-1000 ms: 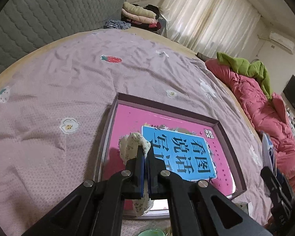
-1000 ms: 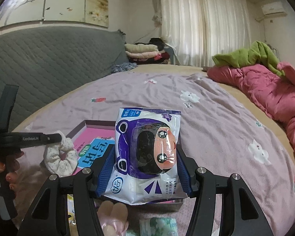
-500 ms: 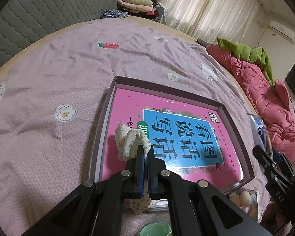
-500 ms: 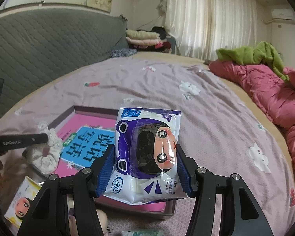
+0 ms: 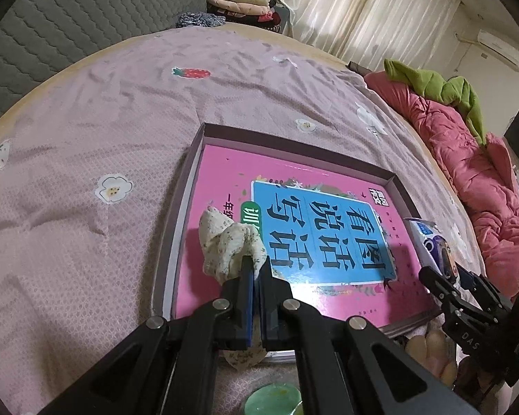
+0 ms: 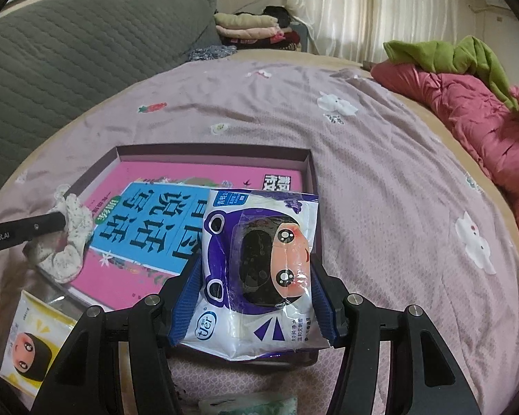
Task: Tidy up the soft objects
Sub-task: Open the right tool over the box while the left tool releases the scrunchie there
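Observation:
My left gripper [image 5: 256, 269] is shut on a cream floral fabric scrunchie [image 5: 225, 242], held over the left part of a shallow purple box [image 5: 287, 136] that has a pink and blue book [image 5: 315, 228] inside. From the right wrist view the scrunchie [image 6: 67, 238] hangs at the left gripper's tip above the box's left rim [image 6: 97, 169]. My right gripper [image 6: 256, 276] is shut on a white and purple tissue pack [image 6: 259, 269], held over the box's near right corner. In the left wrist view that pack [image 5: 432, 245] shows at the right edge.
The box lies on a mauve bedspread [image 5: 86, 138] with flower prints. A yellow tissue pack [image 6: 34, 349] lies near the front left, and a green round item [image 5: 273, 399] sits near the front. A pink quilt [image 6: 484, 117] and green blanket [image 6: 446, 55] lie at the right. A grey headboard [image 6: 69, 41] stands behind.
The right gripper has come down and forward with the tissue pack, over the box. The left gripper with the scrunchie has tilted slightly, and its view now looks more steeply onto the box.

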The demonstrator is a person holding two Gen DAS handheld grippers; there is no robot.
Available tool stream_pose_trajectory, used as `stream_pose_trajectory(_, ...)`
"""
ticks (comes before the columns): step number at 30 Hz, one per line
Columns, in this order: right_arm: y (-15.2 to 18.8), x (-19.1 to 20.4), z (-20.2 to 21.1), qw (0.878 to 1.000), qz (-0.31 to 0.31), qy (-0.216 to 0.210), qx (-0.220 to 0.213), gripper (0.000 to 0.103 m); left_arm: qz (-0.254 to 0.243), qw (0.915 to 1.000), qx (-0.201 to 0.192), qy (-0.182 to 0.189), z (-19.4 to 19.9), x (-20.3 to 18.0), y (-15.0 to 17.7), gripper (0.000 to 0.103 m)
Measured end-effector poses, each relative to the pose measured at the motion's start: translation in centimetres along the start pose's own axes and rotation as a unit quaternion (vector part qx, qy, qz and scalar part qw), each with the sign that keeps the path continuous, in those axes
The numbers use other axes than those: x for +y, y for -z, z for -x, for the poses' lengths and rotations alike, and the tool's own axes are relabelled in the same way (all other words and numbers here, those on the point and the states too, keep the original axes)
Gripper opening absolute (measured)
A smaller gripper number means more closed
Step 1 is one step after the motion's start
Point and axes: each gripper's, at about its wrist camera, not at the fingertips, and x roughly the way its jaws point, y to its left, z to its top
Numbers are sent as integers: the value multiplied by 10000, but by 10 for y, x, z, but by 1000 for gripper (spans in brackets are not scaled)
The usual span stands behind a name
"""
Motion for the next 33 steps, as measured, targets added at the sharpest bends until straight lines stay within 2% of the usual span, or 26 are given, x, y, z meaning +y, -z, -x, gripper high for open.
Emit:
stream_pose_trajectory(19, 2, 1, -6, 9999, 19, 73, 94, 62, 55, 9999, 54, -74, 0, 5, 1, 3)
stream_pose_trajectory(26, 2, 1, -8, 9999, 34, 0, 134, 69, 95, 9998, 108, -150, 2, 6, 1, 3)
stream_pose_trajectory(29, 2, 3, -6, 9999, 106, -31, 101, 70, 113, 9997, 123, -168, 2, 5, 1, 3)
stream_pose_trajectory(33, 1, 3, 5, 9998, 126, -72, -146, 72, 70, 9996, 175, -196, 2, 1, 2, 3)
